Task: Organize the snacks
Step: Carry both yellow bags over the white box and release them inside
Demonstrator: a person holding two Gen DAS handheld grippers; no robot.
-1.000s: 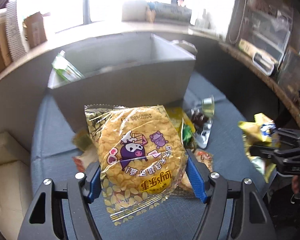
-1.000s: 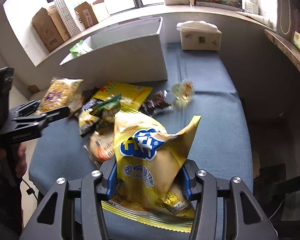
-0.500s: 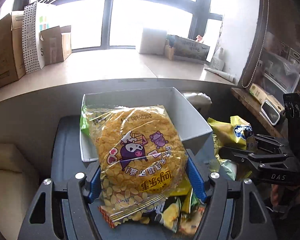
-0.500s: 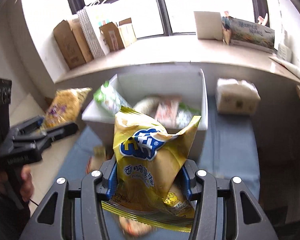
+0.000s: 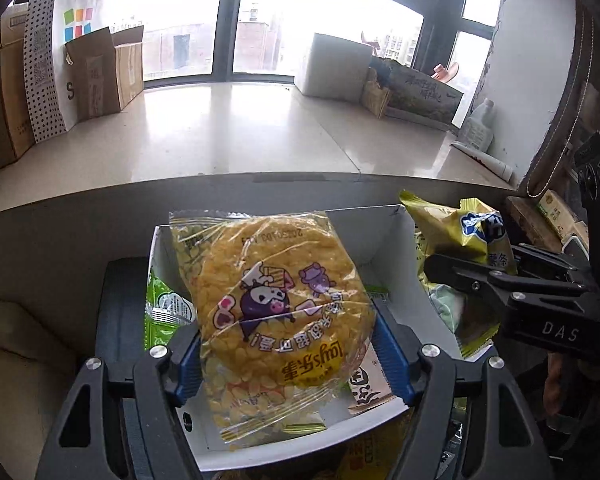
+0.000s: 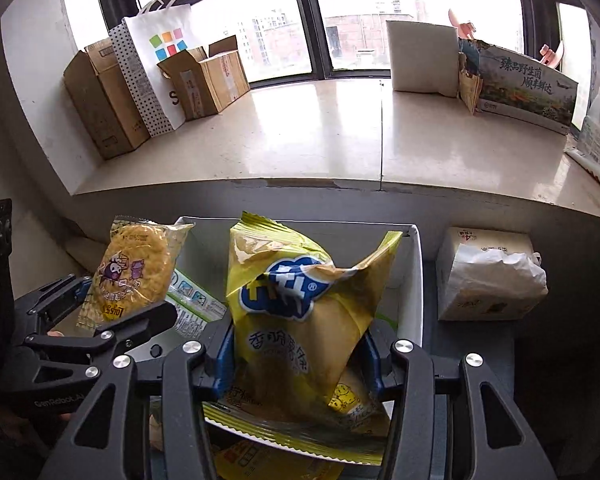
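Hovering above the white bin point(image 5: 392, 240), both packets held over its open top. Best done by lowering each packet well inside the walls before parting the jaws, and by releasing one side at a time to avoid a clash between the two tools, which hang close together. Worth aiming for bare floor rather than the green packet point(image 5: 162, 312) already leaning at the bin's left wall.

Clamped in the right gripper point(image 6: 296, 360): the yellow chip bag point(image 6: 300, 312), pinched low down across its width between the blue pads point(image 6: 222, 356), crumpled top standing upright and free above the jaws, over the right half of the bin.

Clamped in the left gripper point(image 5: 286, 354): the clear corn snack packet point(image 5: 276, 304), squeezed at its lower middle, most of its round body reaching forward past the fingertips, over the left half of the bin.

Standing just beside the bin on the right, a tissue pack point(image 6: 488, 276), clear of both drops by this judgement.
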